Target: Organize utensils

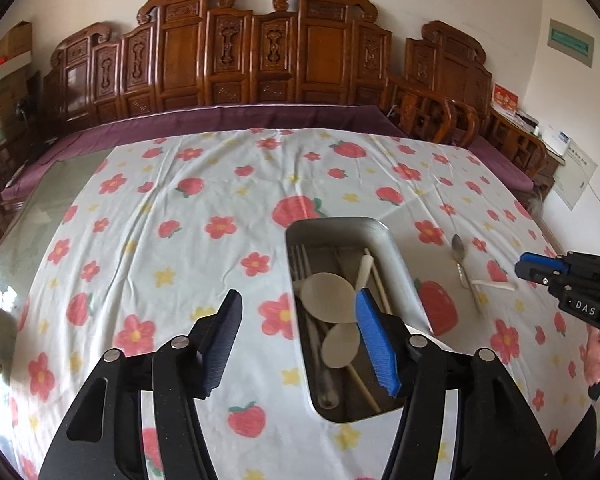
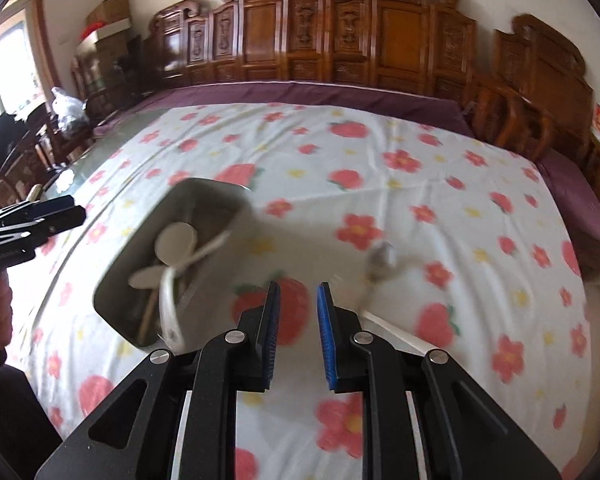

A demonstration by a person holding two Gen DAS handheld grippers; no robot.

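Observation:
A steel tray (image 1: 398, 264) lies on the flowered cloth and holds two pale round spoons (image 1: 326, 294), a fork, a white utensil and chopsticks. My left gripper (image 1: 298, 296) hovers over the tray's near left side, open wide with nothing between its fingers. To the tray's right, a metal spoon (image 1: 459, 249) and a white stick-like utensil (image 1: 496, 285) lie crossed on the cloth. My right gripper (image 2: 299, 287) stands narrowly open and empty over a strawberry print, between the tray (image 2: 204, 200) and the blurred metal spoon (image 2: 382, 260). It also shows from the side (image 1: 540, 269).
The flowered cloth (image 1: 204, 208) covers most of a glass table (image 1: 44, 208), bare at the left. Carved wooden benches (image 1: 260, 52) with purple cushions line the far side, with wooden chairs (image 1: 432, 116) at the right. A person's hand (image 1: 596, 356) holds the right gripper's handle.

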